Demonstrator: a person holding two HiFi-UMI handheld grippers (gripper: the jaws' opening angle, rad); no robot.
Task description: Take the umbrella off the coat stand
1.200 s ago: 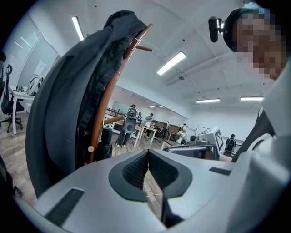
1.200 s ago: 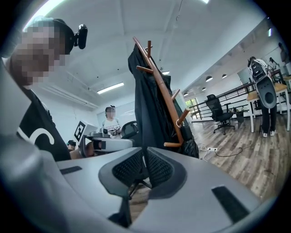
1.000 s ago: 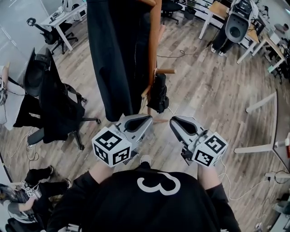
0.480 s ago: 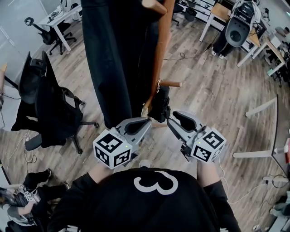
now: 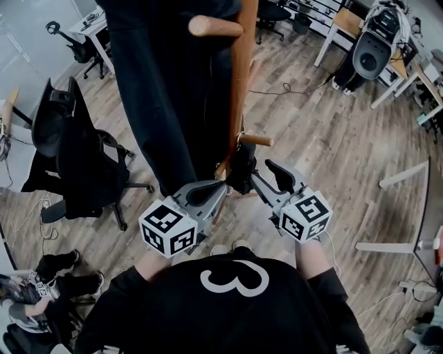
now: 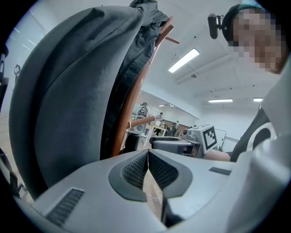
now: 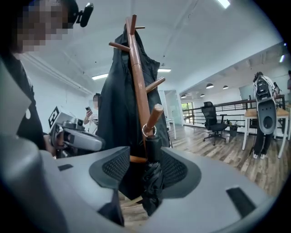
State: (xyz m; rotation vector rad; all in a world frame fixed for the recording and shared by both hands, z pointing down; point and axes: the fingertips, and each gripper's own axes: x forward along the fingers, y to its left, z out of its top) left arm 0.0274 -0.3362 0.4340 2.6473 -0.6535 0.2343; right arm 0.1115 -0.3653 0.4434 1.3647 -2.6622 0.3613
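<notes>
Room: open office with a grey-brown wood plank floor (image 5: pixel 332 159). White desks (image 5: pixel 344 19) stand along the far side. A black office chair (image 5: pixel 73 148) with dark cloth draped over it sits at the left of the head view.

Coat stand (image 5: pixel 242 76): brown wooden pole, upright, directly ahead of the person. A long black coat (image 5: pixel 159 104) hangs down its left side and covers most of the pole there.

Umbrella (image 7: pixel 152 182): black, folded, hanging upright from a low peg (image 7: pixel 153 116) on the stand. A metal ring (image 7: pixel 148 130) at its top is looped over that peg. It is on the stand, close against the pole and just beside the coat's hem.

Right gripper (image 5: pixel 259 171): held roughly level and reaching in toward the stand. The jaws have just been opening and now stand wide apart. The umbrella's folded body hangs between the two pads, nearer the right-hand pad in the right gripper view. The pads do not clamp it. Whether the cloth brushes that pad, I cannot tell.

Left gripper (image 6: pixel 148 152): held low beside the right one, aimed at the foot of the coat. The fingertips are pressed together with nothing between them. It is near the coat but not touching it, and clear of the umbrella.

Both marker cubes face up toward the head camera, just ahead of the person's chest.
</notes>
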